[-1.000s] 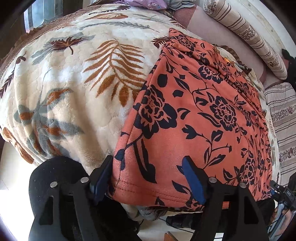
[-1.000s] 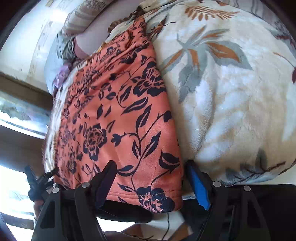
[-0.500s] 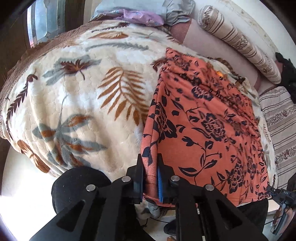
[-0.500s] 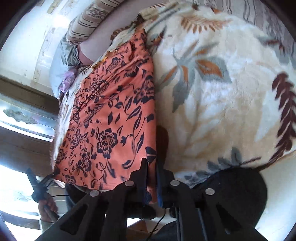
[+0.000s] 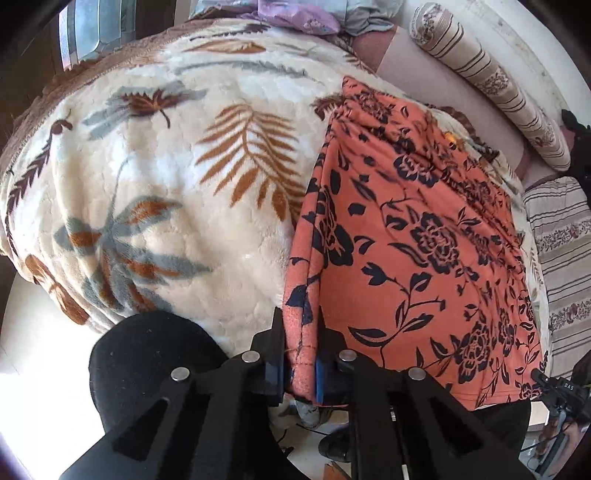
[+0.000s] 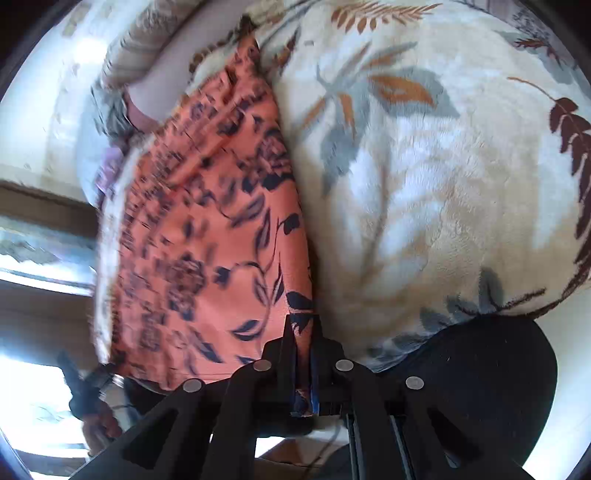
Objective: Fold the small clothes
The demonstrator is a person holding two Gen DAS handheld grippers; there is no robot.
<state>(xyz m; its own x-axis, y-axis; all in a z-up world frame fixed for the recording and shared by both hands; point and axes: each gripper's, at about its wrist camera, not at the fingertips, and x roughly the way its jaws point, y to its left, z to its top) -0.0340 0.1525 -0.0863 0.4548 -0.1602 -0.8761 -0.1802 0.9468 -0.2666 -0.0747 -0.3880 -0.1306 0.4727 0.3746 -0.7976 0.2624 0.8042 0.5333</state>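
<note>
An orange garment with a dark floral print point(image 5: 413, 236) lies spread on a cream leaf-patterned blanket point(image 5: 166, 192). My left gripper point(image 5: 301, 354) is shut on the garment's near left hem corner. My right gripper point(image 6: 303, 354) is shut on the garment's point(image 6: 207, 236) near right hem corner, at the blanket's point(image 6: 424, 184) near edge. The right gripper also shows at the lower right of the left wrist view point(image 5: 557, 387). The right wrist view is blurred by motion.
A striped bolster pillow point(image 5: 491, 81) and striped bedding point(image 5: 561, 251) lie at the far right. Lilac and grey clothes point(image 5: 303, 14) are piled at the bed's far end. The floor shows below the bed's near edge.
Both grippers were open around the hem one second ago. They have closed on the two near corners and lifted the hem slightly.
</note>
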